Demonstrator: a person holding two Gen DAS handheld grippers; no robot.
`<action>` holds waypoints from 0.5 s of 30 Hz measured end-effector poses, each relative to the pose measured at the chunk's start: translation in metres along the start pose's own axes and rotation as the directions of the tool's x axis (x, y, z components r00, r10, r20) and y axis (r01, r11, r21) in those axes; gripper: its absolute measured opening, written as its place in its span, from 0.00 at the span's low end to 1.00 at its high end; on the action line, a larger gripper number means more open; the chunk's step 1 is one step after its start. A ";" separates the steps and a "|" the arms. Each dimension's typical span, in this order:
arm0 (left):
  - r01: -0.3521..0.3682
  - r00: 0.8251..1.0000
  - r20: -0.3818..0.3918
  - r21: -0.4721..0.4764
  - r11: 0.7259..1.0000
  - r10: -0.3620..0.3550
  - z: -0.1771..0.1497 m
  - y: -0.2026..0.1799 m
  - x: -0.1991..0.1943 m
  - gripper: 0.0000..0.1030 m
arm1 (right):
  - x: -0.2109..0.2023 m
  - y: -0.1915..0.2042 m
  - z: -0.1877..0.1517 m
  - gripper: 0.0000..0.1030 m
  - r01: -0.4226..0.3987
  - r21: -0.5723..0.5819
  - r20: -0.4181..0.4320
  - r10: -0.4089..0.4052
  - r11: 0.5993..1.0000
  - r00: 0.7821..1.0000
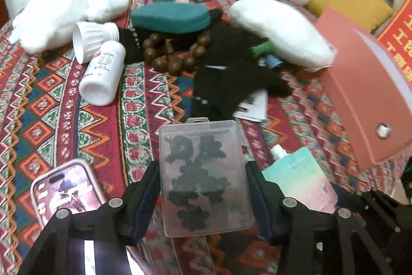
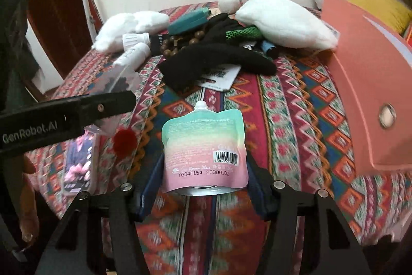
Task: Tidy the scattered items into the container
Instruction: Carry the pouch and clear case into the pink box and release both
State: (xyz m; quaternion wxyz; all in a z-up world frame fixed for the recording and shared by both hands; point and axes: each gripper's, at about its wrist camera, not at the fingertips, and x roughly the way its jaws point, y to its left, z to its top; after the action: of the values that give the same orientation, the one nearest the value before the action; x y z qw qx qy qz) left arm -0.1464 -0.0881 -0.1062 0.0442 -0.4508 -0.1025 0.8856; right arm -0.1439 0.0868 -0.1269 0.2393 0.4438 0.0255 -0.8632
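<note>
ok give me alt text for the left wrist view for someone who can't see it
The left gripper holds a clear plastic case of dark beads above a patterned tablecloth. Beyond it lie a white bottle, wooden beads, black gloves and white plush toys; a salmon box stands right.

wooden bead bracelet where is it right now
The wooden bead bracelet lies mid-pile at the far side of the patterned cloth, between the white bottle and the black glove, just before the teal case.

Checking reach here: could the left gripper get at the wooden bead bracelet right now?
Probably not: the left gripper is shut on the clear plastic case, so it is occupied, though the wooden bead bracelet lies uncovered ahead.
</note>
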 end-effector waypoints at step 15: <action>0.088 0.996 -0.022 0.139 0.986 -0.086 -0.081 -0.072 -0.067 0.53 | -0.131 -0.014 -0.067 0.61 0.023 0.024 0.066 -0.025 0.999 0.998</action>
State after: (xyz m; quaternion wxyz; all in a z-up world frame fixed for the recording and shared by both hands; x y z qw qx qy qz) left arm -0.0420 -0.0183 -0.0836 0.1150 -0.4487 -0.0593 0.8842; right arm -0.0355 0.1677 -0.0676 0.2245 0.4174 0.0131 -0.8805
